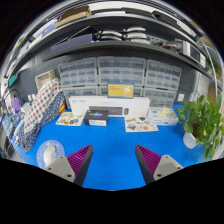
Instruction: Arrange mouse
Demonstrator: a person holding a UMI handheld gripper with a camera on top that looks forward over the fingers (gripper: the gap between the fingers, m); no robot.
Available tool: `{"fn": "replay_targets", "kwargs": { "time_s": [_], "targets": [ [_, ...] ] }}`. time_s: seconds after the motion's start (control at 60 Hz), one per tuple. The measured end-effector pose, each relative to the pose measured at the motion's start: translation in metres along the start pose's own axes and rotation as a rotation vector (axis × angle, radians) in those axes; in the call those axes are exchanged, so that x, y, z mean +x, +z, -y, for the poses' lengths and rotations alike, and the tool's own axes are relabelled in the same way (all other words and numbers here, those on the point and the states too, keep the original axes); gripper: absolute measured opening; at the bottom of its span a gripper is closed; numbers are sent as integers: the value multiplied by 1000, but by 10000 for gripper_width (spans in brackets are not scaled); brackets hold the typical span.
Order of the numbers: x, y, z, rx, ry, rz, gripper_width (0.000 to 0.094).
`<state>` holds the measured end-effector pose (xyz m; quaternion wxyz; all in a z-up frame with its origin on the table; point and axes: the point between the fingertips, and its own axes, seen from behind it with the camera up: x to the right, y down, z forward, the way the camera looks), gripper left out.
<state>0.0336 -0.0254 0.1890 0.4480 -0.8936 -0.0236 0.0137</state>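
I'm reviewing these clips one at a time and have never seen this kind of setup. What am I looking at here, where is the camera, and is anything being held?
This is a hand-held tool, not a robot arm: a person carries a two-finger gripper, and the single picture comes from a wide-angle camera riding on it, looking forward along its fingers. The two grey prongs low in the view are those fingers, each with a magenta pad on its inner face. They stand apart, open, with nothing between them, so nothing is held.

Beyond them is a blue table. On its far side lie a white box, some printed sheets and a green plant. A patterned cloth bundle sits at the other side. Shelves with drawer cabinets stand behind. I cannot pick out a mouse.
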Motion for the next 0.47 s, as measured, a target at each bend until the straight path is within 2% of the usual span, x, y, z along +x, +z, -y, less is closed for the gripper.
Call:
{"fn": "replay_targets", "kwargs": {
  "time_s": [0.2, 0.467],
  "targets": [
    [42, 0, -14, -26, 29, 32, 864],
    [87, 7, -28, -49, 25, -5, 867]
  ]
}}
